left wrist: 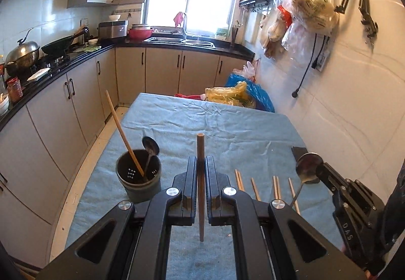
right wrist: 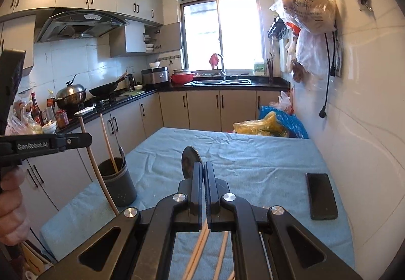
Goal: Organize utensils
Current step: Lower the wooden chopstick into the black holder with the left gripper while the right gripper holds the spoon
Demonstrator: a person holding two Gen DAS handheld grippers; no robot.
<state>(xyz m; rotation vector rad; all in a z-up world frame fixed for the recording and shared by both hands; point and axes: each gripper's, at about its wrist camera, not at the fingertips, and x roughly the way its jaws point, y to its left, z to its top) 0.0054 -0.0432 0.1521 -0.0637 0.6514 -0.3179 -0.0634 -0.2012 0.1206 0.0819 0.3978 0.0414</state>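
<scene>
My left gripper (left wrist: 201,162) is shut on a dark brown chopstick (left wrist: 200,148), which stands upright between the jaws above the blue cloth. A dark grey utensil holder (left wrist: 138,178) sits to its left, holding a pale chopstick (left wrist: 124,135) and a metal spoon (left wrist: 149,147). My right gripper (right wrist: 203,169) is shut on a second metal spoon (right wrist: 190,159), bowl forward. The left wrist view shows this spoon (left wrist: 307,166) at the right. Several pale chopsticks (left wrist: 255,188) lie on the cloth between the grippers. In the right wrist view the left gripper (right wrist: 84,140) holds its chopstick (right wrist: 97,171) beside the holder (right wrist: 119,185).
A black phone (right wrist: 321,196) lies on the cloth-covered table (left wrist: 215,123) near the tiled right wall. Plastic bags (left wrist: 243,95) sit at the table's far end. Kitchen counters with pans run along the left and back. A person's hand (right wrist: 10,204) grips the left tool.
</scene>
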